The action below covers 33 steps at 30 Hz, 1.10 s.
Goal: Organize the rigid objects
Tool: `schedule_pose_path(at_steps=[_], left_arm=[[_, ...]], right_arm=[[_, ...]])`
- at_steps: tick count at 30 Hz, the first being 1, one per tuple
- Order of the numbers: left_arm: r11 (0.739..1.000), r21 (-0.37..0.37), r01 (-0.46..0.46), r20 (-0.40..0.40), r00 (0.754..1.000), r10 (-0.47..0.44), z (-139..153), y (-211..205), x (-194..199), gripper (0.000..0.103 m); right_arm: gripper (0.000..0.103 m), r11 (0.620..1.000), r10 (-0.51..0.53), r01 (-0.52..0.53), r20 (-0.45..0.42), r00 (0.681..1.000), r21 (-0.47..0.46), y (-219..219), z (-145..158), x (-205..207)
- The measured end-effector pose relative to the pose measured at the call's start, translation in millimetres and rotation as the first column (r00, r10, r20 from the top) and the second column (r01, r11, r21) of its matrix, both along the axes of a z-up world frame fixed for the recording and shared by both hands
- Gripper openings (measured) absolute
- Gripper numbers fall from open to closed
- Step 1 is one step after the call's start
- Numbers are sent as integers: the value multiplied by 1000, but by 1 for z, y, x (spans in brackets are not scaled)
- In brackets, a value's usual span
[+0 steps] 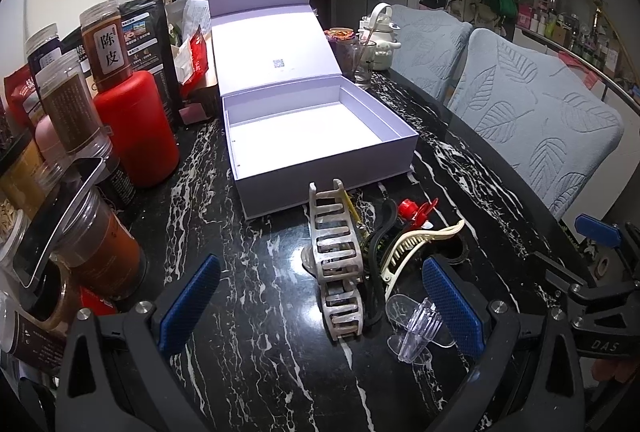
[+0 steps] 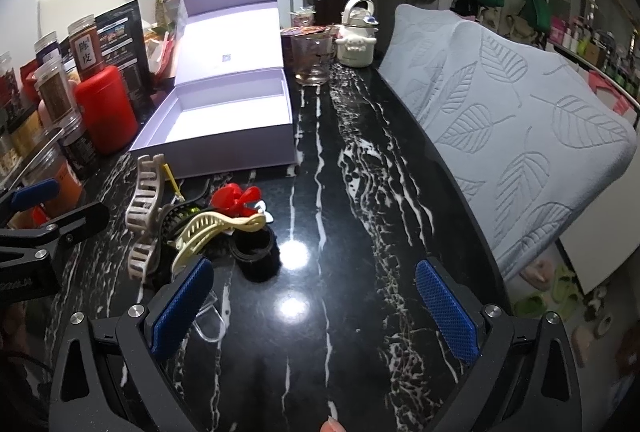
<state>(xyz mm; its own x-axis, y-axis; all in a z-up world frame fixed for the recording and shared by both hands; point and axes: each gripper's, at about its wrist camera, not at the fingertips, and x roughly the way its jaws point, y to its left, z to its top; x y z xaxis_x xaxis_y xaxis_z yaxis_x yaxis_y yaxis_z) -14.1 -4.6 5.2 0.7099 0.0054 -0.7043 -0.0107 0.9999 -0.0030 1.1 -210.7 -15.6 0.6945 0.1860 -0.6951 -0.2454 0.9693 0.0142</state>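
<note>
A pile of hair claw clips lies on the black marble table (image 1: pixel 260 312) in front of an open, empty white box (image 1: pixel 316 136) (image 2: pixel 224 124). The pile holds a big grey clip (image 1: pixel 336 256) (image 2: pixel 144 208), a cream clip (image 1: pixel 420 244) (image 2: pixel 216 228), a red clip (image 1: pixel 416 210) (image 2: pixel 236 198), a black clip (image 1: pixel 380 232) and a clear clip (image 1: pixel 416 328) (image 2: pixel 210 316). My left gripper (image 1: pixel 320 300) is open, its blue pads either side of the grey and clear clips, holding nothing. My right gripper (image 2: pixel 314 302) is open over bare table, right of the pile.
Jars (image 1: pixel 64 112), a red canister (image 1: pixel 136 128) and a leaning phone (image 1: pixel 52 224) crowd the table's left edge. A glass (image 2: pixel 312 60) and a white kettle (image 2: pixel 356 40) stand at the back. Chairs with pale blue leaf-pattern covers (image 2: pixel 520 136) line the right side. A black ring (image 2: pixel 256 256) lies beside the clips.
</note>
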Motion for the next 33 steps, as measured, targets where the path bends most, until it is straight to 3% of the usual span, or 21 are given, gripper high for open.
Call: schedule_pose_path(at_steps=[17, 23, 29, 31, 33], left_arm=[[998, -69, 3, -84, 996, -9, -39, 7, 26, 100], [996, -93, -8, -120, 993, -3, -51, 10, 40, 90], [990, -140, 5, -129, 991, -23, -55, 12, 51, 75], [989, -149, 5, -128, 991, -25, -55, 13, 52, 64], [989, -147, -3, -125, 992, -15, -54, 16, 53, 62]], right_arm=[[103, 999, 45, -45, -37, 998, 5, 2, -26, 18], [103, 999, 53, -52, -66, 996, 15, 2, -35, 31], [103, 998, 54, -52, -82, 995, 29, 1, -39, 42], [103, 998, 57, -54, -83, 995, 32, 1, -39, 44], [103, 998, 58, -55, -81, 995, 38, 1, -38, 46]])
